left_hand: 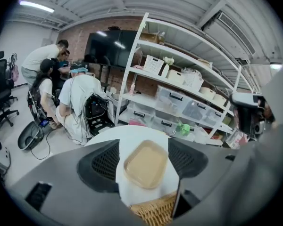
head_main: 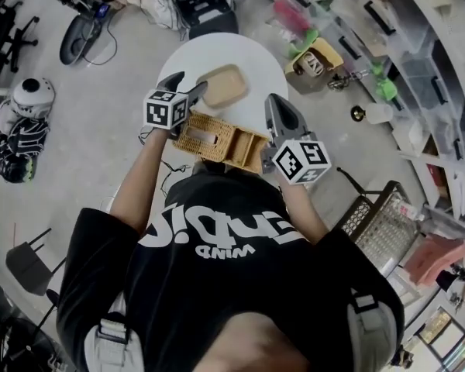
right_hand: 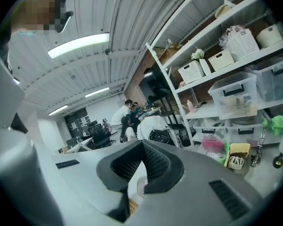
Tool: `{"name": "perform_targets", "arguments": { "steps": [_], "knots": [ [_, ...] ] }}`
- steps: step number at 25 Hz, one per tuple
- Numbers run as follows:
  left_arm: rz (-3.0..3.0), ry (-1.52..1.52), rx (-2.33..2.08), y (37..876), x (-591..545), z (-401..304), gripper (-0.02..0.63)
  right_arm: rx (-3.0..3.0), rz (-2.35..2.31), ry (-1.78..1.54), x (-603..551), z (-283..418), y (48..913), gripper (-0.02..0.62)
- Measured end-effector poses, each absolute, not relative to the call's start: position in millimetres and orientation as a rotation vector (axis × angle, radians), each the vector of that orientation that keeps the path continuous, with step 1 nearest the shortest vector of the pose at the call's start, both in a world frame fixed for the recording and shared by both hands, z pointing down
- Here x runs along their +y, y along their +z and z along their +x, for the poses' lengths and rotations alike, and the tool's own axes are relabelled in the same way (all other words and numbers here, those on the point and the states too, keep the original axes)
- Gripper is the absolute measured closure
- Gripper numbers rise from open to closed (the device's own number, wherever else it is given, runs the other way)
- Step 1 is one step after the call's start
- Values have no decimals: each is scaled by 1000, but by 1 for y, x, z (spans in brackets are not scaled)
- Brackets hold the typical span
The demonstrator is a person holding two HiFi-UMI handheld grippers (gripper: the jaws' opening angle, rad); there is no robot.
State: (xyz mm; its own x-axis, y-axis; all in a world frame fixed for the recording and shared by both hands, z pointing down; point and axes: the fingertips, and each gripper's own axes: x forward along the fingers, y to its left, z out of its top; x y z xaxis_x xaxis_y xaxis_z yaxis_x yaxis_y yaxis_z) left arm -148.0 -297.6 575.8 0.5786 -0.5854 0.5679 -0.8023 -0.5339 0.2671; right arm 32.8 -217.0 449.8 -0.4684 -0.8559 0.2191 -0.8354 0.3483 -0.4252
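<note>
- My left gripper [head_main: 186, 89] has its jaws spread wide, with nothing between them
- It hangs over the left end of the wicker basket [head_main: 217, 139]; whether it touches the weave I cannot tell
- In the left gripper view the beige tray [left_hand: 146, 164] shows in the gap between the jaws but lies beyond them, flat on the white round table [head_main: 217, 51]
- A corner of the basket shows at the lower edge of that view, just under the jaws
- My right gripper [head_main: 277, 108] has its jaws closed, the tips meeting, and I see nothing held between them
- It sits at the right end of the basket, above the open compartments there
- The basket lies on the near edge of the table, close to my body, with the tray just behind it
- A yellow box [head_main: 318, 64] stands on the floor to the right of the table, near the shelves [left_hand: 179, 93]
- Several people [left_hand: 78, 102] crouch on the floor past the table's far side
</note>
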Motion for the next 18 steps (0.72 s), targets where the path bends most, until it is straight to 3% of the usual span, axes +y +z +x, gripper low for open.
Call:
{"name": "perform_targets", "arguments": {
  "steps": [18],
  "knots": [
    [2164, 779, -820, 694, -326, -143, 327, 2525, -1709, -868, -252, 38, 493, 597]
  ]
}}
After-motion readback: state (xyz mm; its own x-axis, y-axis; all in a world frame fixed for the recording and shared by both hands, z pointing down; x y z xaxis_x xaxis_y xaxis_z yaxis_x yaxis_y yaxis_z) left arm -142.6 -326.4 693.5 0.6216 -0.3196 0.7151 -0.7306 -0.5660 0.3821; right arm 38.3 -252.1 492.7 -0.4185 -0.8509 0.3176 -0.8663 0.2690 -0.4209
